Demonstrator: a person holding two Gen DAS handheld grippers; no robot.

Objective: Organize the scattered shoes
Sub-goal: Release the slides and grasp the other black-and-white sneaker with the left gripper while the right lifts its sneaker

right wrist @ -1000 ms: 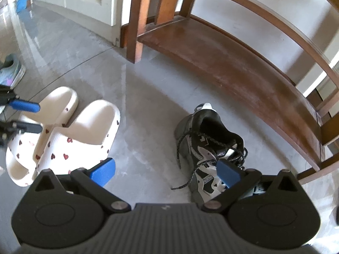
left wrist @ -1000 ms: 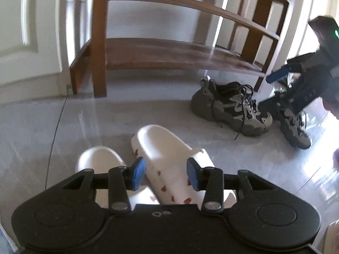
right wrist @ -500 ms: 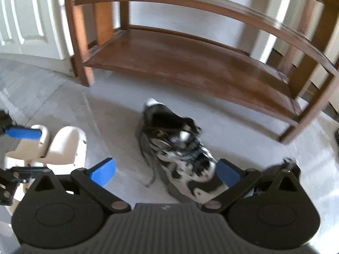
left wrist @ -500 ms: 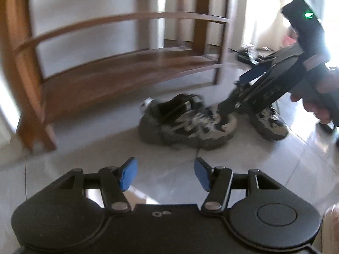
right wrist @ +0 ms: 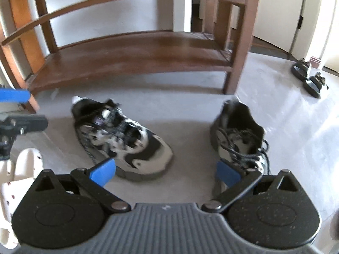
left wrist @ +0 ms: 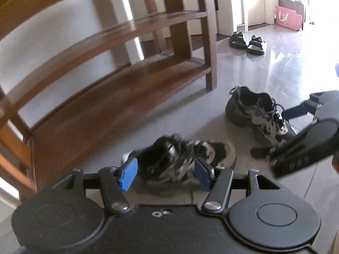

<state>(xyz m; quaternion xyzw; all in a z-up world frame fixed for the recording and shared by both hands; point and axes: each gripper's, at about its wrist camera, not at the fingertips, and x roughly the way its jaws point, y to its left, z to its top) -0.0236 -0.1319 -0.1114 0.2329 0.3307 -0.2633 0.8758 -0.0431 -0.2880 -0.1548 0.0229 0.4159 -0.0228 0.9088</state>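
Two black, grey and white sneakers lie on the grey floor in front of a wooden shoe rack (left wrist: 118, 97) (right wrist: 137, 55). The near sneaker (left wrist: 180, 154) (right wrist: 127, 139) shows beyond my left gripper (left wrist: 165, 174), whose blue pads stand apart without touching it. In the right wrist view the left gripper's fingers (right wrist: 12, 95) hang at the far left, clear of that shoe. My right gripper (right wrist: 165, 172) (left wrist: 279, 132) is wide open and empty; its right pad overlaps the toe of the second sneaker (right wrist: 239, 135) (left wrist: 254, 114).
A pair of white slippers with red hearts (right wrist: 12, 180) lies at the lower left. Two black sandals (left wrist: 246, 42) (right wrist: 307, 78) sit on the floor past the rack's right post. A pink bag (left wrist: 286, 18) stands far back.
Both views have swung right, away from the white slippers and onto the sneakers. The left gripper's pads stand wider apart than a second ago. The right gripper stays wide open.
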